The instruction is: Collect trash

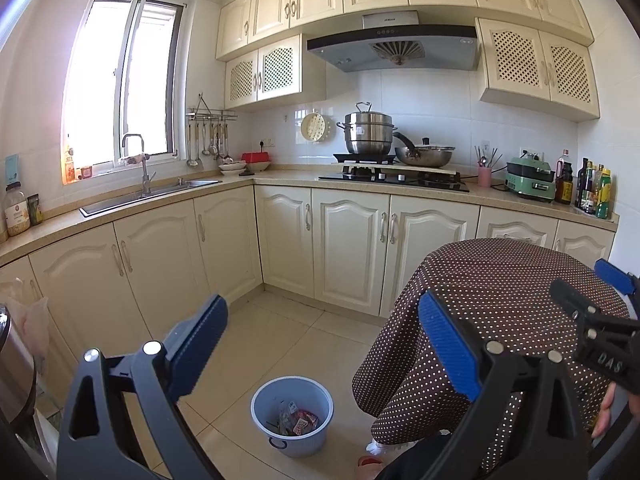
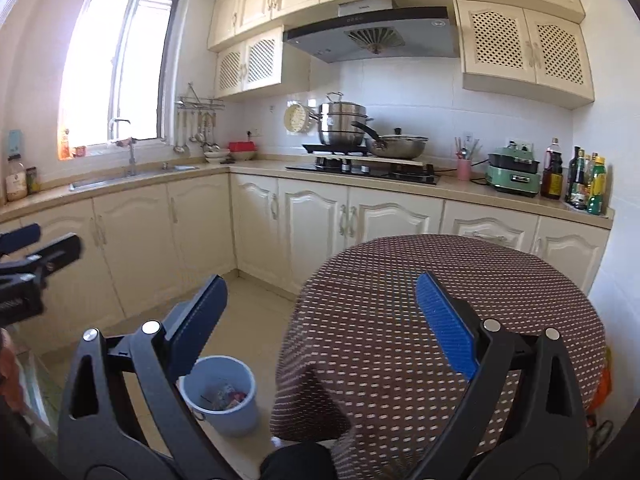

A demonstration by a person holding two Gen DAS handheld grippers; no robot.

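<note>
A light blue bin [image 1: 292, 416] stands on the tiled floor beside a round table and holds several crumpled wrappers [image 1: 298, 422]. It also shows in the right wrist view [image 2: 222, 394]. My left gripper [image 1: 322, 316] is open and empty, held well above the floor. My right gripper [image 2: 320, 294] is open and empty, held above the table's near edge. The right gripper's black and blue tip [image 1: 600, 312] shows at the right in the left wrist view. The left gripper's tip [image 2: 28, 256] shows at the left in the right wrist view.
The round table [image 1: 492, 280] has a brown dotted cloth hanging low. Cream cabinets [image 1: 344, 240] run along two walls, with a sink [image 1: 148, 192], a stove with pots [image 1: 394, 176] and bottles [image 1: 596, 190]. A steel pot [image 1: 12, 372] stands at the near left.
</note>
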